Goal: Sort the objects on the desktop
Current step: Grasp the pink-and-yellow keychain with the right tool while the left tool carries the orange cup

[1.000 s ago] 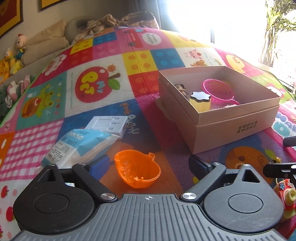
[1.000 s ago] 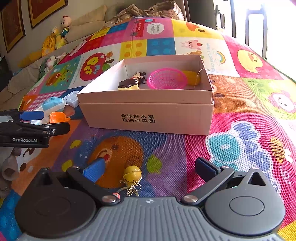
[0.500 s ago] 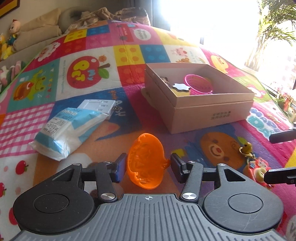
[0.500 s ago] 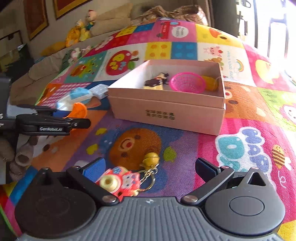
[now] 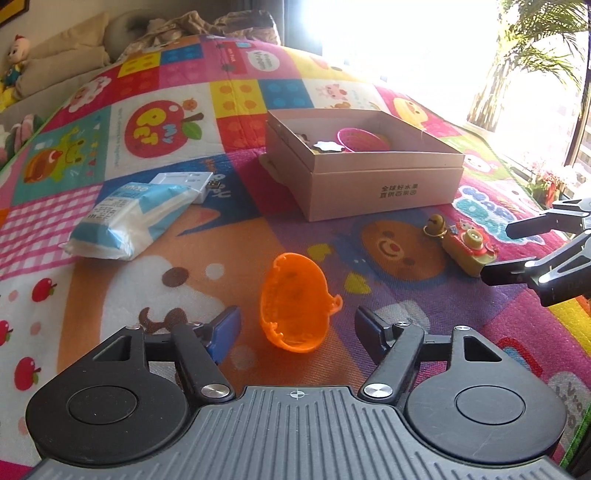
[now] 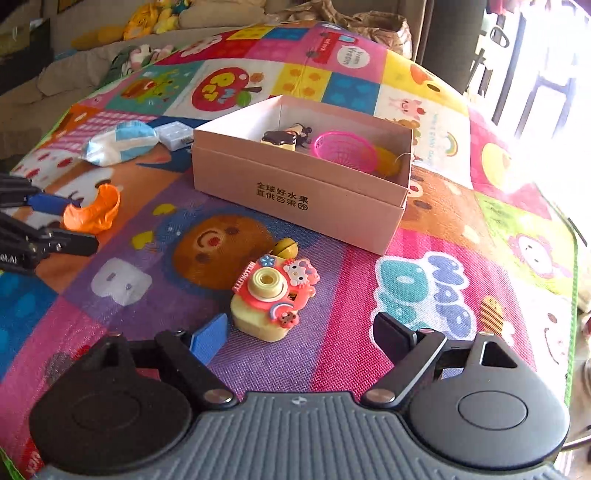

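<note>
An orange toy basket stands tipped on its side on the play mat between the fingers of my left gripper. Its jaws are opening and there is a gap between each pad and the basket. A pink and yellow toy camera with a yellow bell lies between the fingers of my right gripper, closer to the blue pad. Those jaws are closing but do not touch it. Beyond both stands the open pink cardboard box, with a pink basket and a pudding toy inside.
A blue and white tissue pack and a white device lie left of the box. Cushions and plush toys line the far left. The mat's green edge runs close on the right, towards the bright window.
The left gripper closed on the orange basket, tipped it up on its side, and has spread its fingers off it again. The right gripper rolled and came round the toy camera, its fingers narrowing a little.
</note>
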`<state>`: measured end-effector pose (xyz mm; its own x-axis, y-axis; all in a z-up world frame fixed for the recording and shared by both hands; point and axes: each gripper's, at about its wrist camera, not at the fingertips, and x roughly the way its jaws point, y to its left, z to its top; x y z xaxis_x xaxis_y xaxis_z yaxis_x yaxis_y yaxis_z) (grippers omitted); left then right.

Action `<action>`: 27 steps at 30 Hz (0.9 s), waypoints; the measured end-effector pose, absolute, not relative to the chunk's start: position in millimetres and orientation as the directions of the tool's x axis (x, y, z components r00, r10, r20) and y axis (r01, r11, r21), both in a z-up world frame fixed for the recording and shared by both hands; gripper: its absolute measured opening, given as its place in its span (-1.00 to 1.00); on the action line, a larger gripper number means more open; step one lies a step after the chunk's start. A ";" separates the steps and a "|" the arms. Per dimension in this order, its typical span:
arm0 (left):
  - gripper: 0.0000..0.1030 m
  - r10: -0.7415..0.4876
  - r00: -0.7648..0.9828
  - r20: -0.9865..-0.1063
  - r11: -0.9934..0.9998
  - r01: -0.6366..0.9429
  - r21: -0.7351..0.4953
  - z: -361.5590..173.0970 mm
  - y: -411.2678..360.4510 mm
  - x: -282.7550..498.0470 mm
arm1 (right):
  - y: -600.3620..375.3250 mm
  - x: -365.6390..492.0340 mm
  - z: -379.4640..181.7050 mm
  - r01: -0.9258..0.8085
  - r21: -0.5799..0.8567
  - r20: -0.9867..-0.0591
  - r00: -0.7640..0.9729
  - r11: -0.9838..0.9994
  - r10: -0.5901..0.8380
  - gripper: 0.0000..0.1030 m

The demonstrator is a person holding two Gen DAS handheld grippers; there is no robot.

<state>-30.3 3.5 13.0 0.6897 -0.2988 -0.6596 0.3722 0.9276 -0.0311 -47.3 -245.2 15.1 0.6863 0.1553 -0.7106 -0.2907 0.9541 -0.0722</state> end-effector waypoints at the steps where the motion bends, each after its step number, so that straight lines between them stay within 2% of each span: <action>1: 0.51 -0.299 0.692 -0.657 0.928 0.372 -0.031 13.3 2.6 -29.3 | -249.6 -46.6 16.7 -0.293 -0.017 -0.710 0.677 0.956 0.195 0.69; 4: 0.53 -0.282 0.698 -0.658 0.933 0.359 -0.019 12.4 -1.5 -23.6 | -247.7 -43.1 15.7 -0.301 0.061 -0.703 0.664 0.952 0.255 0.69; 7: 0.51 -0.280 0.695 -0.662 0.931 0.364 -0.012 11.1 -7.6 -16.5 | -241.8 -33.8 10.4 -0.266 0.064 -0.700 0.675 0.962 0.233 0.64; 9: 0.45 -0.269 0.699 -0.663 0.931 0.364 0.006 9.6 -12.1 -11.1 | -240.2 -25.2 7.7 -0.252 0.086 -0.719 0.654 0.964 0.235 0.28; 10: 0.35 -0.262 0.695 -0.669 0.932 0.363 0.013 7.7 -14.5 -7.9 | -240.1 -23.1 7.9 -0.239 0.086 -0.718 0.658 0.967 0.226 0.23; 11: 0.20 -0.255 0.692 -0.676 0.934 0.358 0.015 6.3 -16.0 -6.3 | -240.0 -22.2 9.0 -0.234 0.082 -0.720 0.659 0.969 0.220 0.06; 12: 0.16 -0.256 0.688 -0.679 0.934 0.358 0.011 5.8 -16.8 -6.4 | -239.7 -21.7 10.3 -0.237 0.080 -0.725 0.653 0.968 0.220 -0.11; 16: 0.11 -0.269 0.684 -0.678 0.924 0.383 0.019 12.2 -22.4 -18.1 | -241.3 -31.1 17.4 -0.273 0.082 -0.724 0.644 0.958 0.246 -0.16; 19: 0.11 -0.289 0.711 -0.641 0.911 0.410 0.044 31.6 -27.6 -29.5 | -244.7 -42.3 36.2 -0.304 0.093 -0.702 0.655 0.948 0.279 -0.19; 25: 0.11 -0.325 0.824 -0.464 0.895 0.426 0.129 104.3 -51.4 -16.0 | -271.8 -56.6 126.9 -0.313 0.120 -0.520 0.789 0.942 0.328 -0.19; 27: 0.11 -0.329 0.840 -0.432 0.900 0.418 0.128 119.6 -62.8 4.4 | -281.3 -52.6 156.3 -0.302 0.110 -0.456 0.831 0.947 0.318 -0.19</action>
<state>4.4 -62.8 119.6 0.8399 -0.3285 -0.4321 0.4177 0.8996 0.1279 -52.6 -281.3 156.3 0.8312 0.3183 -0.4559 -0.3022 0.9469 0.1100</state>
